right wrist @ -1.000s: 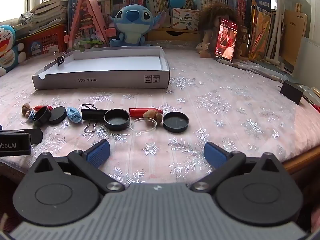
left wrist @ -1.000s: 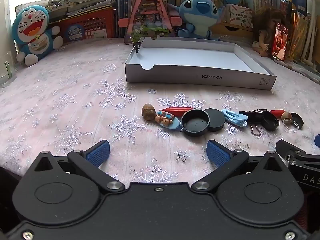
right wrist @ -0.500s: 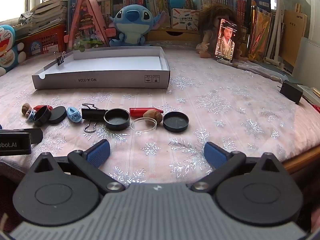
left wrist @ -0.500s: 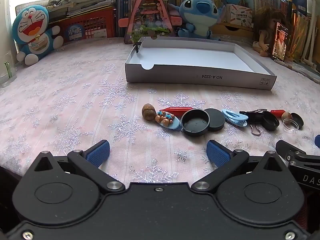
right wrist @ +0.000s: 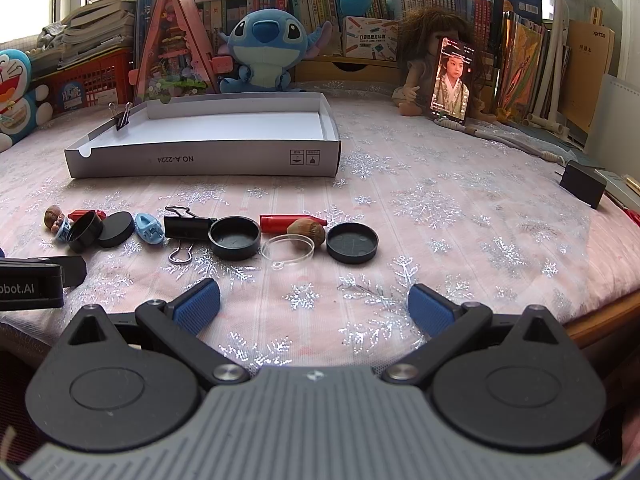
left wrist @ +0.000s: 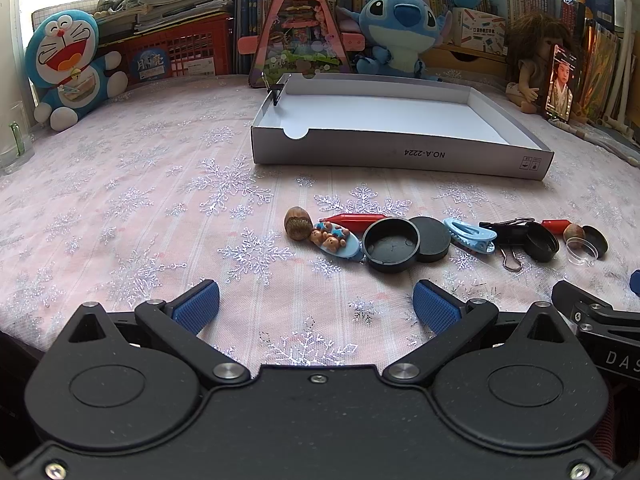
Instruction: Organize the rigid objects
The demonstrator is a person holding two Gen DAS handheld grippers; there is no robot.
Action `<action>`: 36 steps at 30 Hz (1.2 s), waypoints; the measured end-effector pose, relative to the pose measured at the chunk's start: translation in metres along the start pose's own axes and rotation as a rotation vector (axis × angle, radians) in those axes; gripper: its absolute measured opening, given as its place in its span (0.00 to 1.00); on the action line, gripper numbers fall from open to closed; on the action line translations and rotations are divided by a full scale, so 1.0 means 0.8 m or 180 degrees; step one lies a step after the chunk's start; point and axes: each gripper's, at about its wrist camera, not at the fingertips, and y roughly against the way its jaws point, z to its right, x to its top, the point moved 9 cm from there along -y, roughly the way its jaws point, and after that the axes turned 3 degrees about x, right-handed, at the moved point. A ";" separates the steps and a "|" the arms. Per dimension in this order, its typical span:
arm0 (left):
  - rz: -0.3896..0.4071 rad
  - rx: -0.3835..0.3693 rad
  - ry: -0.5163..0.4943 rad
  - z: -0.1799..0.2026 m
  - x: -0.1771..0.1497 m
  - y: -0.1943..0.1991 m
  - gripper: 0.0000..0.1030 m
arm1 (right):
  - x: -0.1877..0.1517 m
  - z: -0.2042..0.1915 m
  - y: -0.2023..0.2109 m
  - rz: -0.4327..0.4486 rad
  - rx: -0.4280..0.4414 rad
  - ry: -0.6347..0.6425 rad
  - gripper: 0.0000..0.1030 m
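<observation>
A row of small items lies on the snowflake cloth before a white cardboard tray [left wrist: 400, 158] [right wrist: 200, 162]. In the left wrist view: a walnut [left wrist: 298, 223], a blue bear clip [left wrist: 336, 240], a red tube [left wrist: 358, 217], a black cap [left wrist: 391, 243], a black disc [left wrist: 432, 233], a blue hair clip [left wrist: 469, 235]. In the right wrist view: a binder clip [right wrist: 185, 228], a black cap [right wrist: 235, 237], a clear lid [right wrist: 288, 250], a nut [right wrist: 307, 231], a red tube [right wrist: 286, 222], a black lid [right wrist: 352, 242]. My left gripper [left wrist: 316, 306] and right gripper [right wrist: 314, 306] are open, empty, short of the row.
A binder clip [right wrist: 122, 116] grips the tray's far left rim. Plush toys [left wrist: 68, 64] [right wrist: 264, 52], a doll with a phone [right wrist: 450, 80], books and a red crate line the back. A black box [right wrist: 582, 184] sits right, near the table edge [right wrist: 592, 320].
</observation>
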 end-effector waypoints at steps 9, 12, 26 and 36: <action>-0.0001 0.0001 0.0000 0.000 0.000 0.000 1.00 | 0.000 0.000 0.000 0.0000 -0.0001 0.0000 1.00; -0.0001 0.0000 0.0000 0.000 0.000 0.000 1.00 | 0.000 0.000 0.000 0.0000 0.0000 0.0000 1.00; 0.0003 0.0002 -0.0006 0.000 0.000 0.000 1.00 | -0.001 0.001 0.002 0.0004 0.0000 0.0000 1.00; 0.0078 -0.0082 -0.0075 -0.001 0.001 -0.002 1.00 | 0.000 0.004 -0.005 0.0082 0.0038 -0.0011 1.00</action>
